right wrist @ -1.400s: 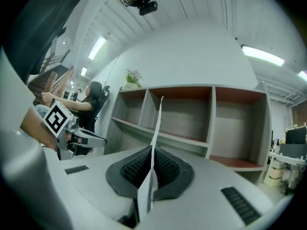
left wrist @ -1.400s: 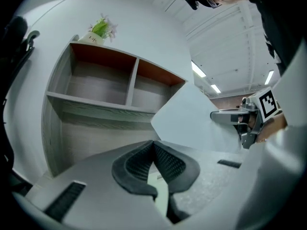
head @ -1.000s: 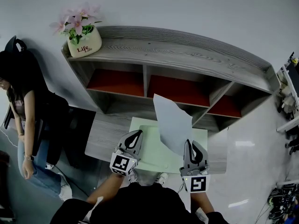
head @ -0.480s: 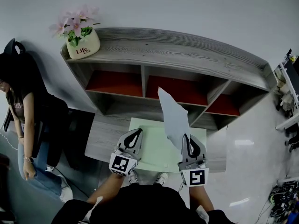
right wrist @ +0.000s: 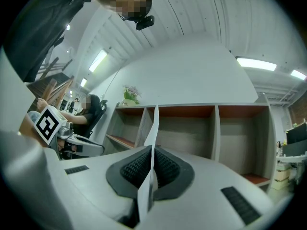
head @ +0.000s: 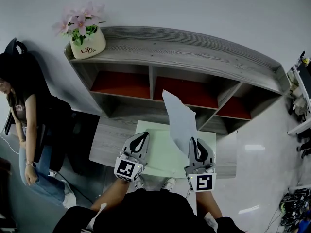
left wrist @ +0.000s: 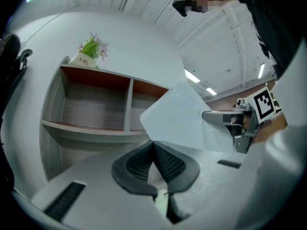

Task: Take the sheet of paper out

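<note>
Since 1 second ago, the sheet of paper (head: 181, 120) slid a bit left. The right gripper (head: 194, 142) has its fingers (right wrist: 136, 169) squeezed tight on the paper's low edge, above the green mat (head: 158, 161). The left gripper (head: 142, 137) is closed on nothing. The paper looks out of the shelf (head: 194, 57); next, lay it down gently.

Sheet of paper (head: 181, 123) stands upright in the right hand-held gripper (head: 195, 143), screening the middle bay of the shelf (head: 194, 47). Left hand-held gripper (head: 142, 138) has bare worktop (head: 109, 140) ahead toward the left bay; flower pot (head: 87, 45) on the shelf top's left end, seated person (head: 22, 106) further left
</note>
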The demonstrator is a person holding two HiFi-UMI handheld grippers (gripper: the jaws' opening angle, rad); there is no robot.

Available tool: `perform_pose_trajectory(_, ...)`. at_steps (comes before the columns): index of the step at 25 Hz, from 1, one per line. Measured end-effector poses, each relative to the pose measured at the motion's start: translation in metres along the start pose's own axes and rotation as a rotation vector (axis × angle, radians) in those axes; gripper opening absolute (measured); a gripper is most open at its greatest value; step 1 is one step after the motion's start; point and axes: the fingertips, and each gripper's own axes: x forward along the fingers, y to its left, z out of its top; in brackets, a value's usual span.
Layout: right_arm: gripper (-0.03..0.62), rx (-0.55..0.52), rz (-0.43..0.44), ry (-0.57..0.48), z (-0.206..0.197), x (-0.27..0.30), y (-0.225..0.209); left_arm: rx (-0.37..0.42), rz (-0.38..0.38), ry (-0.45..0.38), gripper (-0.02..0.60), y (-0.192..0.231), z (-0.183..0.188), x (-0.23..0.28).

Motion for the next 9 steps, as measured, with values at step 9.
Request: perform_pose_trajectory(9, 0.023, 0.042, -0.045, 0.005, -0.0037, -0.0013, -0.0093, 0.001, -0.006, -0.002, 0.006, -0.0011, 0.0005, 0.0024)
